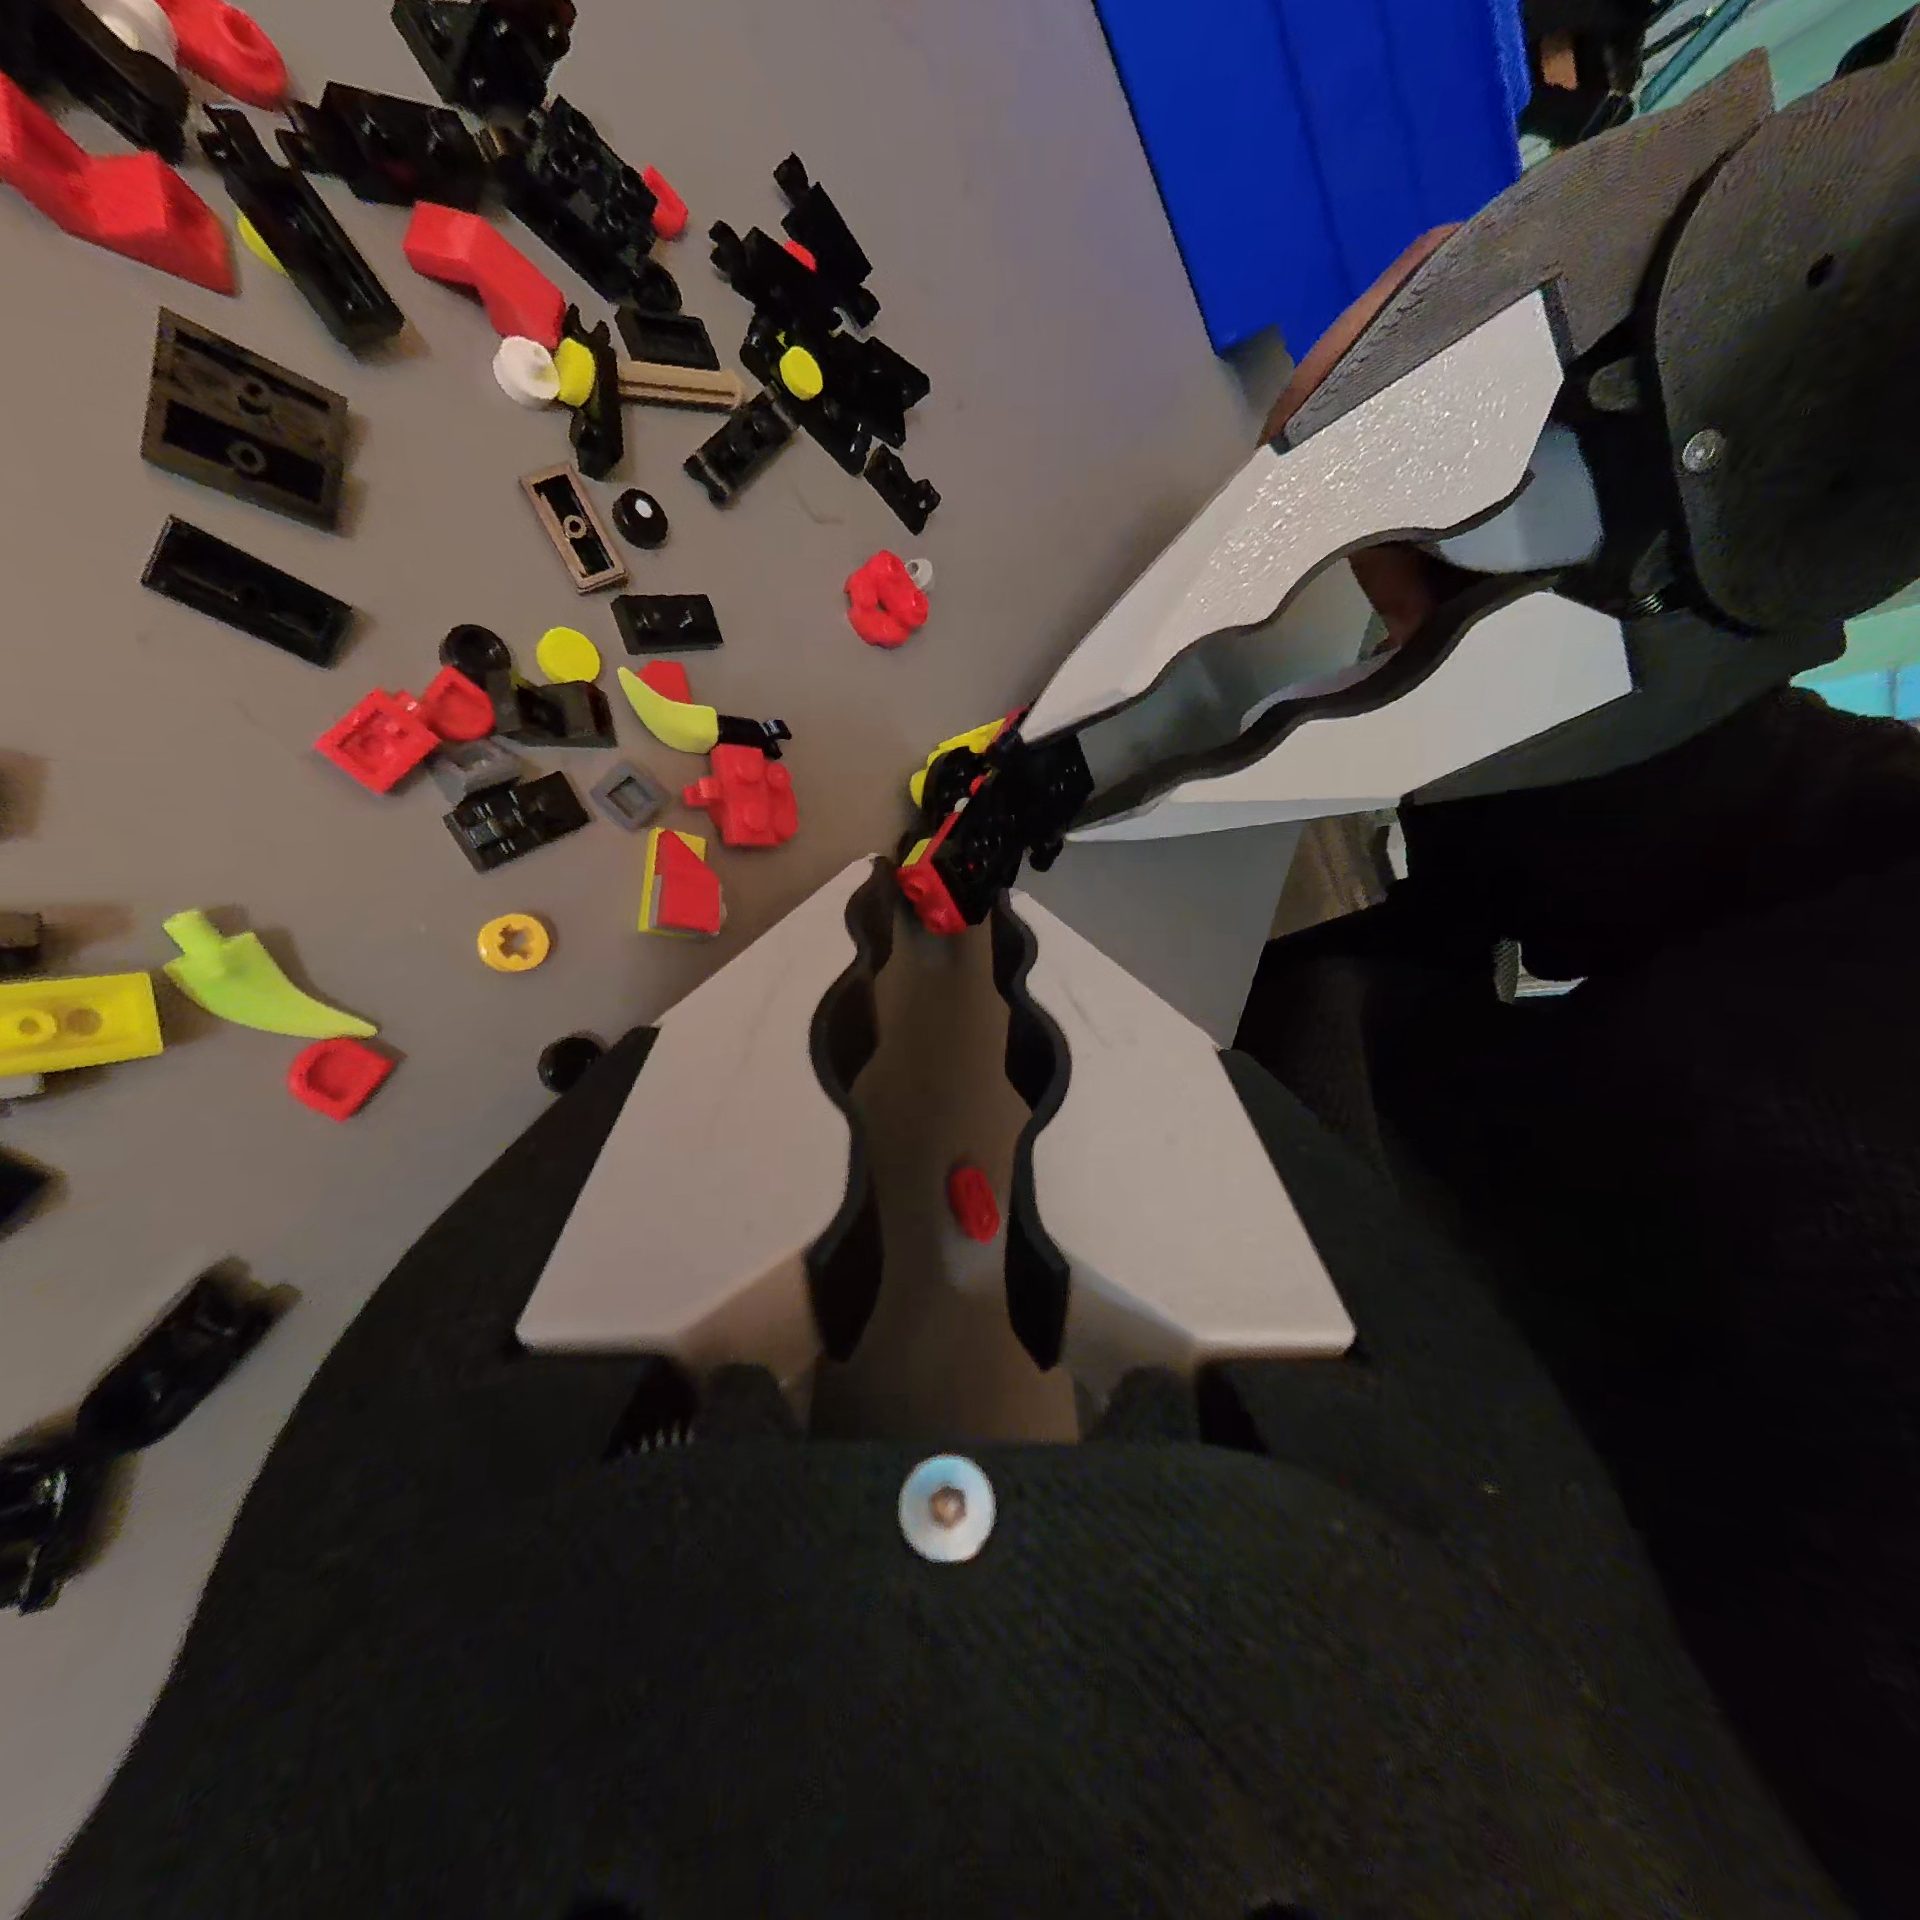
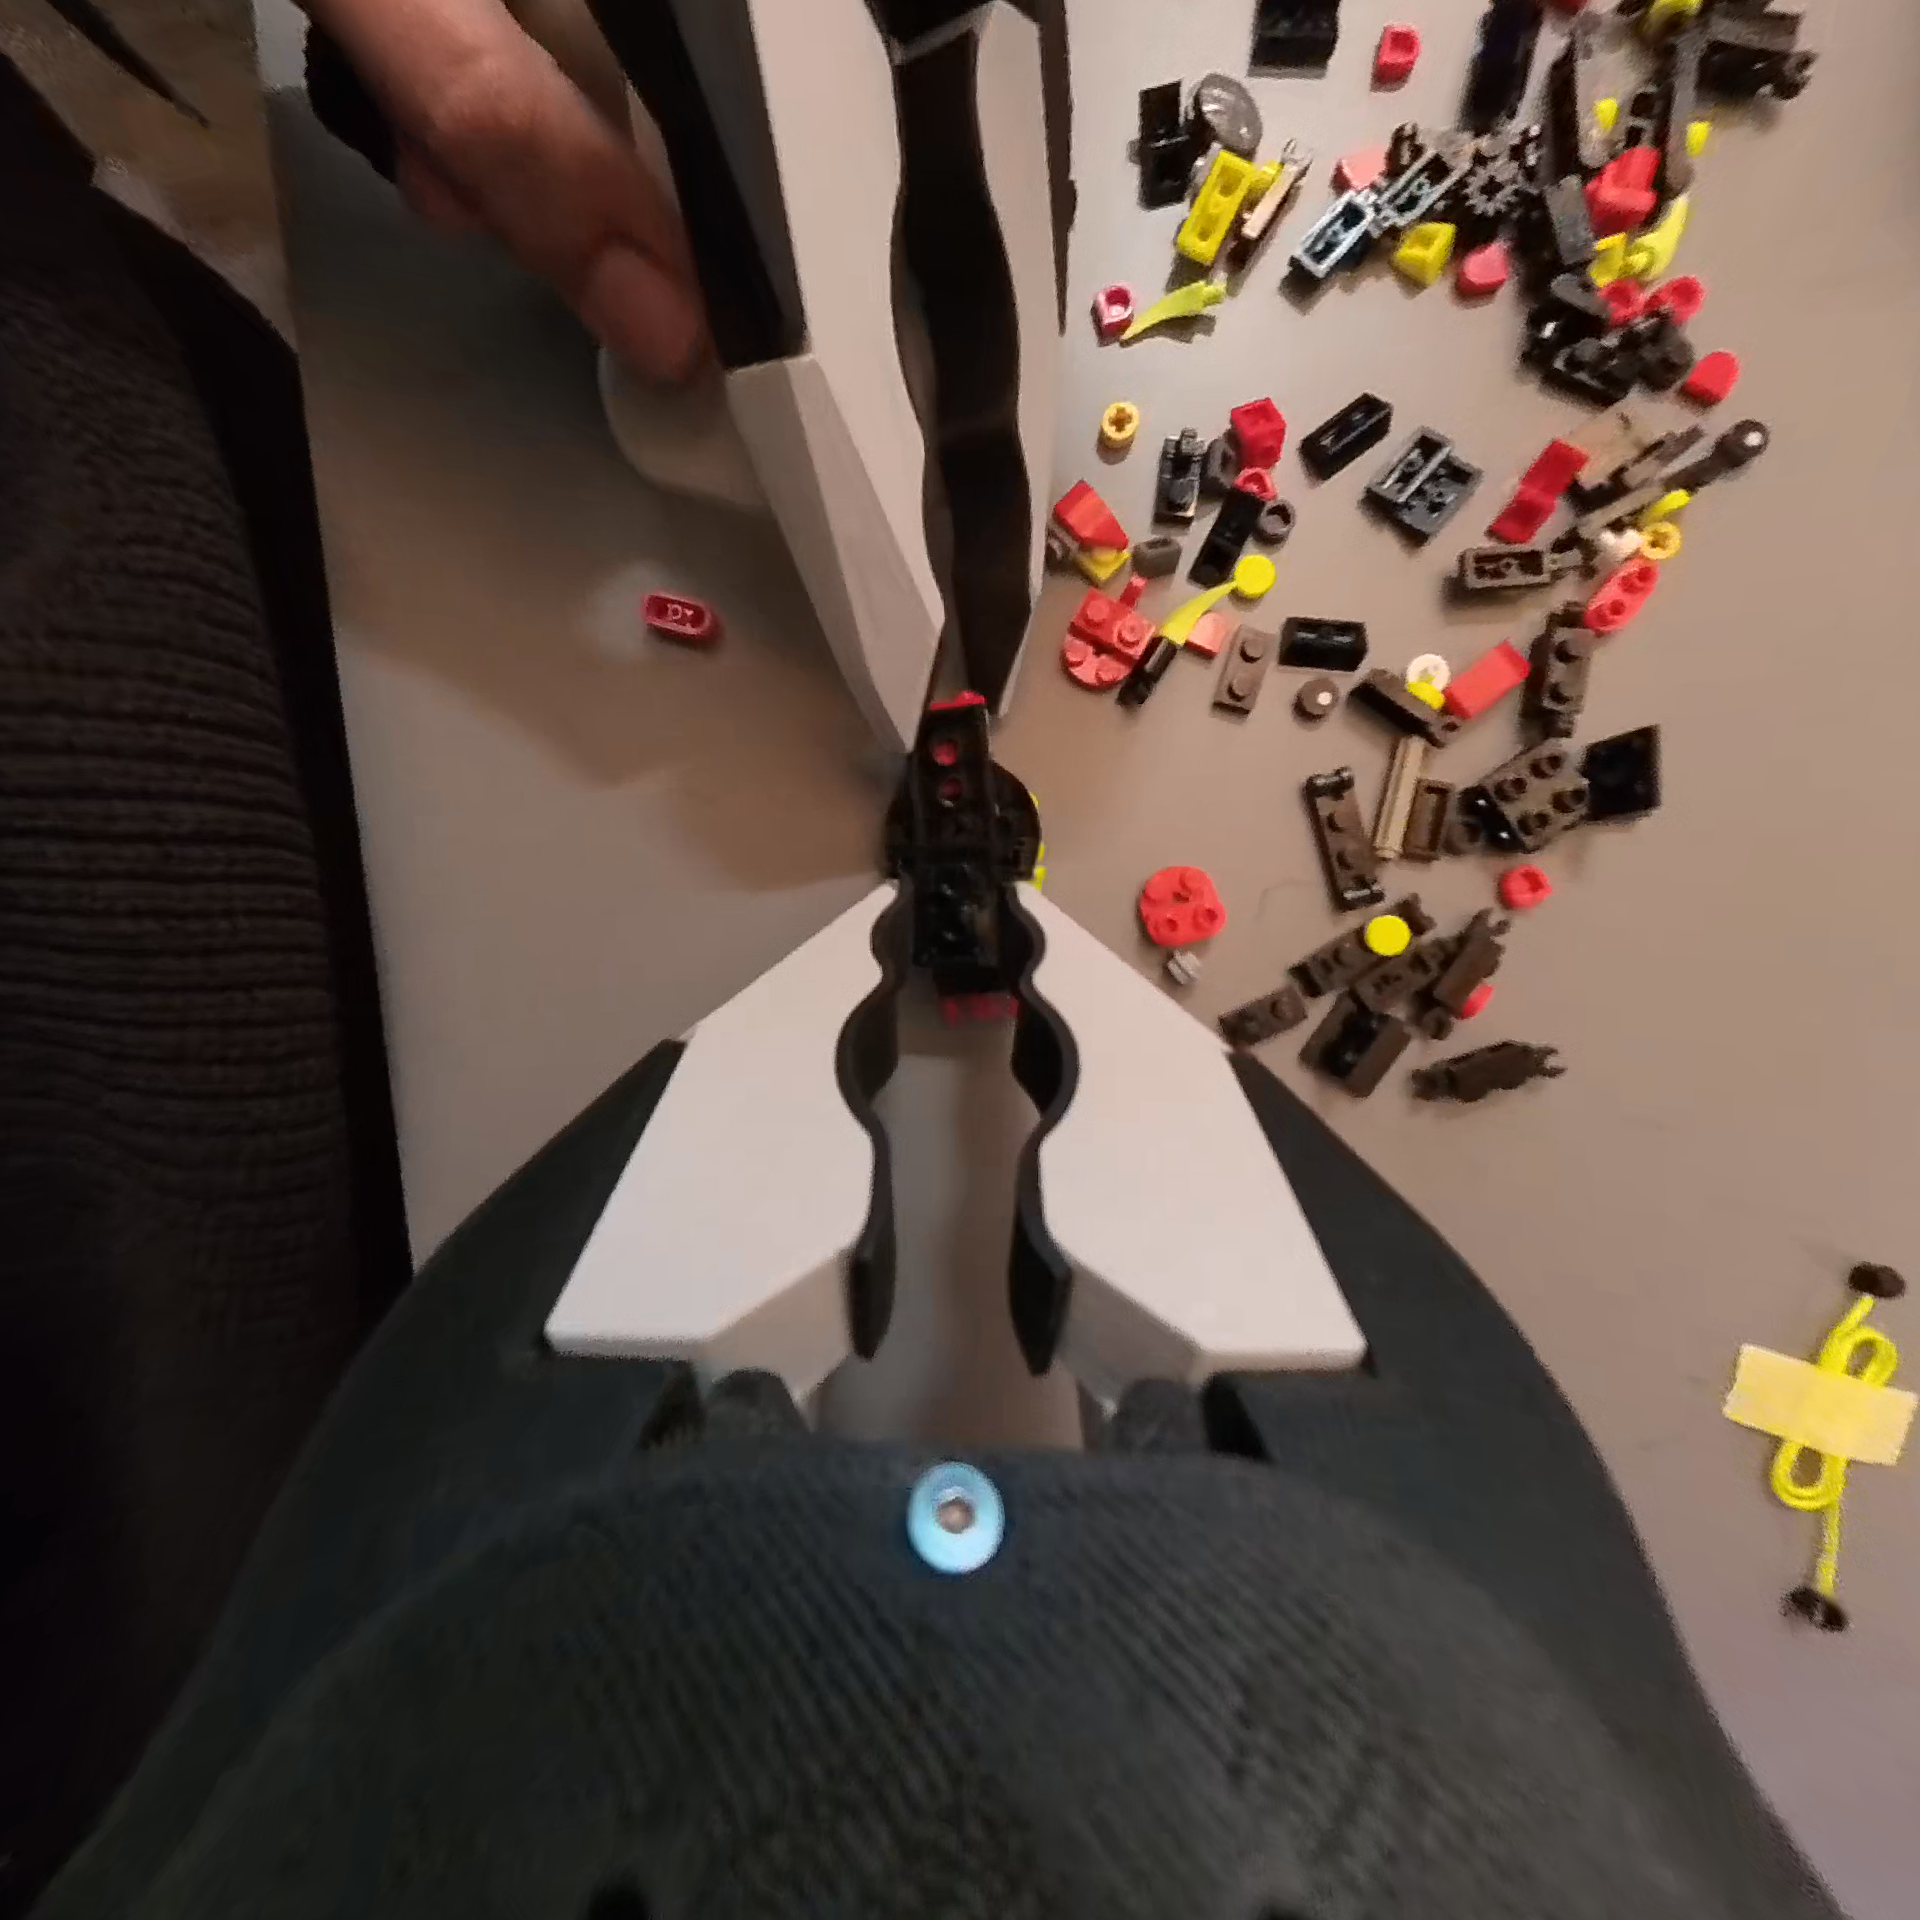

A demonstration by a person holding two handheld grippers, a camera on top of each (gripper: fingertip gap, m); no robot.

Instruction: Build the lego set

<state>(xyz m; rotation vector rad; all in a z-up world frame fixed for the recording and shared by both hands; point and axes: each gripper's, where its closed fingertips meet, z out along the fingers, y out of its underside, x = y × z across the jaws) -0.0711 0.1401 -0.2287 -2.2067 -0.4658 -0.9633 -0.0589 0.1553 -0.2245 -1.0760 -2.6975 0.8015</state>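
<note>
On the left, loose red, black and yellow bricks (image 1: pixel 561 727) litter the grey table (image 1: pixel 1039 312). The left gripper (image 1: pixel 940 883) pinches the red end of a small black brick model (image 1: pixel 987 821), while the right gripper (image 2: pixel 956 935) clamps its other end, both above the table. A crooked pull could snap pieces off.

Table (image 1: pixel 987 312): smooth matt grey surface.
Bricks (image 1: pixel 582 748): hard moulded plastic in red, black and yellow, mostly glossy, the black ones catching highlights.
Brick assembly (image 2: pixel 951 883): glossy black plastic with red parts.
Fingers (image 1: pixel 727 1122): pale grey plastic, matt, faintly grainy; wavy black inner pads, dull and rubbery-looking.
Gripper body (image 1: pixel 935 1714): black, rough, finely ridged finish.
Screw (image 1: pixel 945 1507): shiny metal.
Bin (image 1: pixel 1309 156): smooth blue plastic.
Cord (image 2: pixel 1839 1434): neon yellow, under matt yellow tape.
</note>
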